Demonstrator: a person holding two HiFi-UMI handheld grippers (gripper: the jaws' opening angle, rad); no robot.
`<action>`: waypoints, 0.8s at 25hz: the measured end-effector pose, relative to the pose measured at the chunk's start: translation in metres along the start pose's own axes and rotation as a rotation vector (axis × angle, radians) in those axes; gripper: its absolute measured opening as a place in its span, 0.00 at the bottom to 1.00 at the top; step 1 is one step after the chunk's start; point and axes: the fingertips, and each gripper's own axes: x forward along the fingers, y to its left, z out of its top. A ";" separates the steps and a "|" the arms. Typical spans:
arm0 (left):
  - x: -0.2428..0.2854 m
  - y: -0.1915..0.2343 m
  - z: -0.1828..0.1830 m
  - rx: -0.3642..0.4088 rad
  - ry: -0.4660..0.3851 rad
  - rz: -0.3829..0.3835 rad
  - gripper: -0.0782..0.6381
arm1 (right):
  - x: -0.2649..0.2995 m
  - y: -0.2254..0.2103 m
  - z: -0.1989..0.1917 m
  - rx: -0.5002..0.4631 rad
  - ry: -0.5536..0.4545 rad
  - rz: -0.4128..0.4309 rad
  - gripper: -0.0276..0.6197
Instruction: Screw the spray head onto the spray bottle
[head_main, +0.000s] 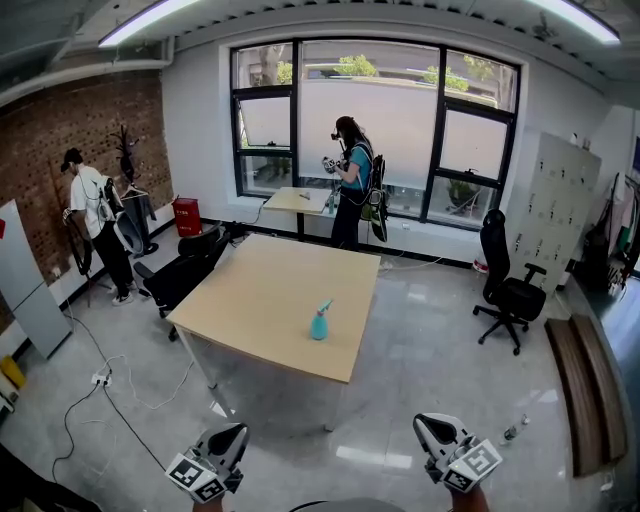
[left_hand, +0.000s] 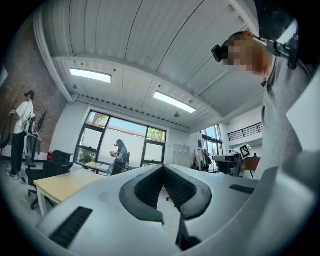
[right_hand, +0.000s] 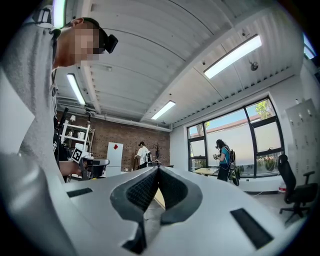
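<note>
A teal spray bottle with its spray head on top stands upright on the light wooden table, towards the table's right front. My left gripper is at the bottom left of the head view, well short of the table, shut and empty. My right gripper is at the bottom right, likewise shut with nothing in it. In the left gripper view the jaws meet at their tips, and in the right gripper view the jaws are also together. Neither gripper view shows the bottle.
Black office chairs stand left of the table and at the right. A person stands by a small desk at the window, another by the brick wall. Cables lie on the floor, and a bench lines the right wall.
</note>
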 end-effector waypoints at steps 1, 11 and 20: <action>0.000 0.001 -0.002 -0.003 -0.001 0.001 0.12 | 0.000 0.000 -0.002 0.000 0.001 -0.001 0.05; 0.030 0.008 -0.028 -0.047 0.021 -0.043 0.12 | 0.004 -0.015 -0.016 0.043 0.012 -0.016 0.05; 0.112 0.038 -0.056 -0.092 0.081 -0.066 0.12 | 0.066 -0.091 -0.038 0.103 0.026 0.011 0.05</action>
